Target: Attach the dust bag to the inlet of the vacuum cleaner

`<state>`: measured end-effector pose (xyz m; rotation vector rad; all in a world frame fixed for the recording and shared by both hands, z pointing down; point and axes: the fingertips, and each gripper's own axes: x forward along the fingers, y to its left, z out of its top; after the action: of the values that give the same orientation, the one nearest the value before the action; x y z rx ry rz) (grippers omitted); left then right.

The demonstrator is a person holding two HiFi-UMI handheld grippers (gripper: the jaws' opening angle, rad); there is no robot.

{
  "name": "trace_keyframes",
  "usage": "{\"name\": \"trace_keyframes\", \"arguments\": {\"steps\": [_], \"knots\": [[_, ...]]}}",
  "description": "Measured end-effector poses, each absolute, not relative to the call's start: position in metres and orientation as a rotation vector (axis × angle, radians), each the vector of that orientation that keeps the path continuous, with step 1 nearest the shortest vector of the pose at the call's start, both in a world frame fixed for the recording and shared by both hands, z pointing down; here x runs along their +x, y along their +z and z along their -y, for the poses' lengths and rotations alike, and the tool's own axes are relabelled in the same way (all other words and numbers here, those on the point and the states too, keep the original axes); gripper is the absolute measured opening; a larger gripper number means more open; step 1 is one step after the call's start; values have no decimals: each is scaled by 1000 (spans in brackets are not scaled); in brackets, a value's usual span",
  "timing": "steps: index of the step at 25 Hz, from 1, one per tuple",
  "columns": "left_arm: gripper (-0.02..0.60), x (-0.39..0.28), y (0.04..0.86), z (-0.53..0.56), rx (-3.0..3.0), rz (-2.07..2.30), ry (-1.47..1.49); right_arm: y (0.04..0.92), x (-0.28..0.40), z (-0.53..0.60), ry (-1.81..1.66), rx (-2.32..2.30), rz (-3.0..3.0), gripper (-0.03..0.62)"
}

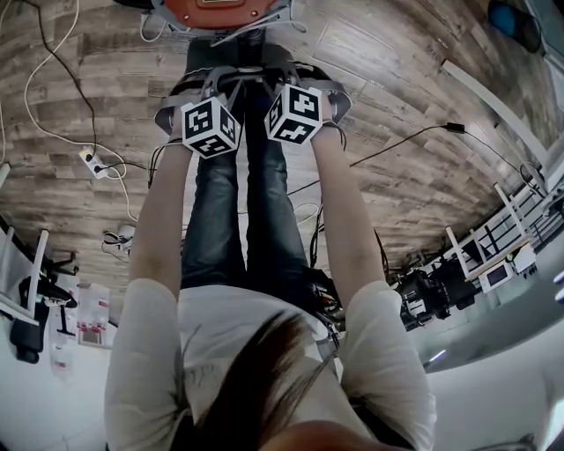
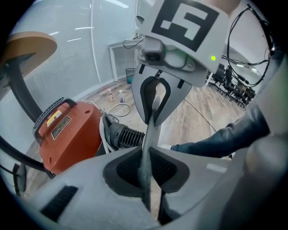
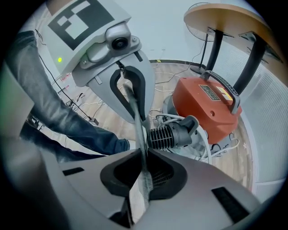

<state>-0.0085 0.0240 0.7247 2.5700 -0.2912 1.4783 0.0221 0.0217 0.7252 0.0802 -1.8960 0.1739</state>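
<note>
The orange vacuum cleaner stands on the wood floor just beyond both grippers, with a black ribbed inlet piece on its near side. That piece also shows in the left gripper view, beside the orange body. The dust bag is a thin grey sheet seen edge-on, stretched between the two grippers. My left gripper is shut on one edge of it. My right gripper is shut on the other edge of the bag. Both point steeply down, side by side, in front of the person's legs.
A round wooden table on black legs stands right behind the vacuum. A power strip with white cables lies on the floor at the left, a black cable at the right. Small bottles and a bin stand by the glass wall.
</note>
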Motion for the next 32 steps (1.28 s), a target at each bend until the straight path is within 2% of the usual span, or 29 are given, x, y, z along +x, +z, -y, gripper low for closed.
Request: {"name": "trace_keyframes", "arguments": {"steps": [32], "knots": [[43, -6, 748, -11, 2522, 323, 1451, 744, 24, -3, 79, -62, 1863, 35]]}}
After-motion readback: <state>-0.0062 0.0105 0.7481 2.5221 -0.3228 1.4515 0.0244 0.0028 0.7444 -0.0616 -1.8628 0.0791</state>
